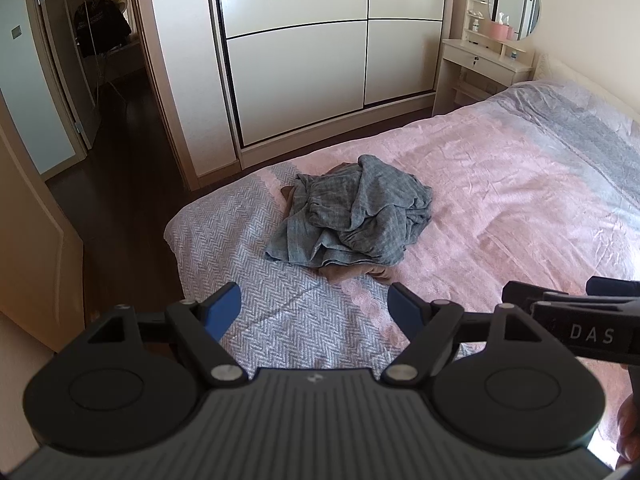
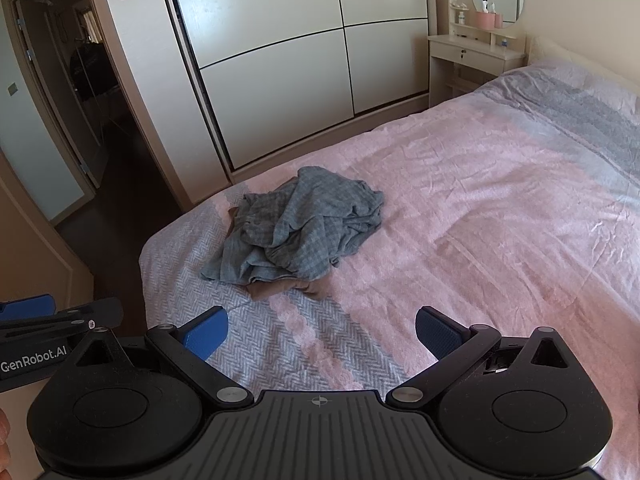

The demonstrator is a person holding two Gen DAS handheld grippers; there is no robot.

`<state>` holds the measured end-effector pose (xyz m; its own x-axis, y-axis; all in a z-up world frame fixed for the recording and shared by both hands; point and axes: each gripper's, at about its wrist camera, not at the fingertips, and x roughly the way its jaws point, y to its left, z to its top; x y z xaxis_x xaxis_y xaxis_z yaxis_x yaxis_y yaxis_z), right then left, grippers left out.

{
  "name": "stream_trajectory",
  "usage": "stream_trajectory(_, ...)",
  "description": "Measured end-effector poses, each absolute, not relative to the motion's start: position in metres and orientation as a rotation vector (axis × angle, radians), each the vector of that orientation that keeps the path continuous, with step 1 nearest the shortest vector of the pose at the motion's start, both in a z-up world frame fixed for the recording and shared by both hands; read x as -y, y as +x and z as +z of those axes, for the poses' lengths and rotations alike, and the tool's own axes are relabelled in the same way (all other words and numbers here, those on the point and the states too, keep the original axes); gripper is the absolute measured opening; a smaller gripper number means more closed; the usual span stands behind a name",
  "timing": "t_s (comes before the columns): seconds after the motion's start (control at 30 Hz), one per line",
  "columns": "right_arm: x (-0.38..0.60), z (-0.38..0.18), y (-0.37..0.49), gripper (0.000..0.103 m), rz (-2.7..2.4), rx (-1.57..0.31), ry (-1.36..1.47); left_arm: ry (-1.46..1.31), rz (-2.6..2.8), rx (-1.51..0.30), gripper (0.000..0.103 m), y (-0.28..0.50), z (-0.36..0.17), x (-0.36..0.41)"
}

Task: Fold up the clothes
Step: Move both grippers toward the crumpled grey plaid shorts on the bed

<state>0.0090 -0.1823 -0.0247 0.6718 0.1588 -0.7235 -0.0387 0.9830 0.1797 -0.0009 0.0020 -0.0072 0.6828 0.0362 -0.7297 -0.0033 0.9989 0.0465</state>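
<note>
Grey thin cloth (image 1: 352, 216) lies crumpled on the bed (image 1: 500, 184), soft and light, over a brown garment (image 1: 348, 272). Left gripper (image 1: 314, 312) and right gripper (image 2: 322, 330) stand with jaws wide open, empty, near the heap; an outer hem looks best to pinch.

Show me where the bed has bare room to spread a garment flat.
The wide pink stretch of the bedspread right of the grey garment is bare up to the grey band at the head. Crowded only at the heap, where a brown garment lies under it.

You see a bed (image 1: 500, 168), a white wardrobe (image 1: 296, 52), a dressing table (image 1: 480, 60) and its round mirror (image 1: 516, 4).
</note>
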Motion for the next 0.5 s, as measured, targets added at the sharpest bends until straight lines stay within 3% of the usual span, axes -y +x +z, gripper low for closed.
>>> stream_trajectory(0.5, 0.183, -0.024, 0.011, 0.102, 0.083, -0.835, 0.178, 0.058, -0.005, -0.839, 0.078, 0.012, -0.013, -0.004)
